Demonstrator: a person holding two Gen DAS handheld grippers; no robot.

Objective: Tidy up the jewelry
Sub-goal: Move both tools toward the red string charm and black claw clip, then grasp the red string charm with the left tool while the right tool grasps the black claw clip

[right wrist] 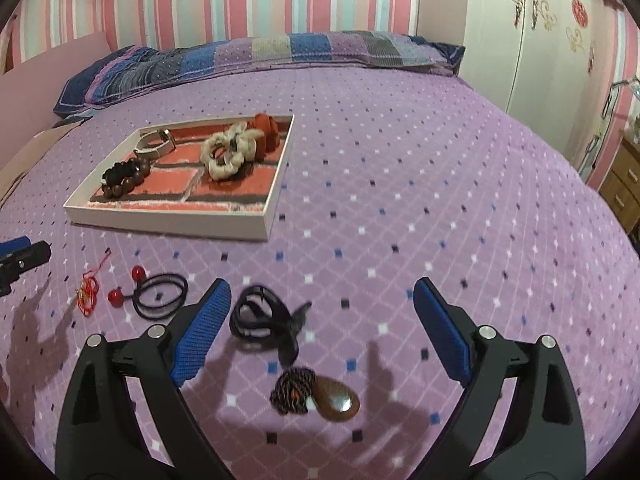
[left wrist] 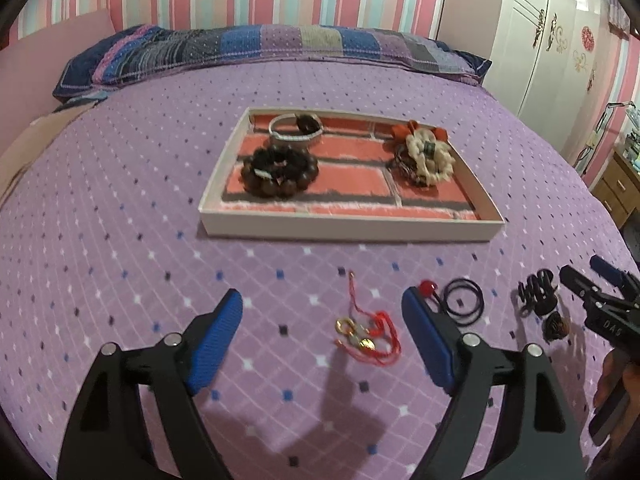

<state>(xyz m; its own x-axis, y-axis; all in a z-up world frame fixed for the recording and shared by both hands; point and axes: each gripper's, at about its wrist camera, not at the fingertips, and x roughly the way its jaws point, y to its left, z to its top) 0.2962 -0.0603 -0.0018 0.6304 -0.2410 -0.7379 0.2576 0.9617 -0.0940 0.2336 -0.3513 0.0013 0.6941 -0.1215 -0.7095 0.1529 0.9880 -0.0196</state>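
A white tray (left wrist: 348, 229) with a brick-print floor lies on the purple bedspread; it holds a dark bead bracelet (left wrist: 280, 172), a white bangle (left wrist: 295, 130) and a cream scrunchie (left wrist: 430, 156). My left gripper (left wrist: 322, 312) is open above a red cord with gold charms (left wrist: 370, 334), not touching it. My right gripper (right wrist: 322, 304) is open over a black hair claw (right wrist: 266, 318) and a brown teardrop pendant on a dark cord (right wrist: 334, 400). A black hair tie with red beads (right wrist: 160, 292) lies between the two groups. The right gripper (left wrist: 592, 280) also shows at the left wrist view's edge.
A patchwork pillow (left wrist: 260, 50) lies along the bed's far end under a striped wall. A white wardrobe (left wrist: 560, 32) and a wooden drawer unit (left wrist: 616, 184) stand to the right of the bed. A hand (left wrist: 612, 376) shows at the right edge.
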